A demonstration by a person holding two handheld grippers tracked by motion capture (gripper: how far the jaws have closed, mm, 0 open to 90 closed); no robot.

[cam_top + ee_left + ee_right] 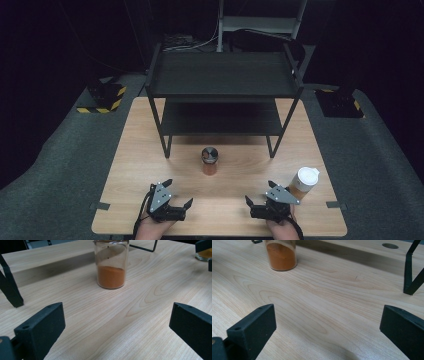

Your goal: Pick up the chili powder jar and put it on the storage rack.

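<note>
A glass jar [210, 161] with a dark metal lid and orange powder stands upright at the middle of the wooden table [140, 165], in front of the shelf. My left gripper [178, 192] rests open near the front edge, left of the jar, with nothing between its jaws. The same jar [111, 265] is ahead of the left gripper [117, 322], well beyond its jaws. My right gripper [260, 192] is open and empty at the front right. Its own view has the jar [280, 255] far ahead to the left of the right gripper [327, 322].
A black two-tier shelf [222, 90] fills the back half of the table; its legs [10, 287] [412, 277] stand near the gripper paths. A second jar [303, 182] with a white lid and orange contents stands just right of my right gripper.
</note>
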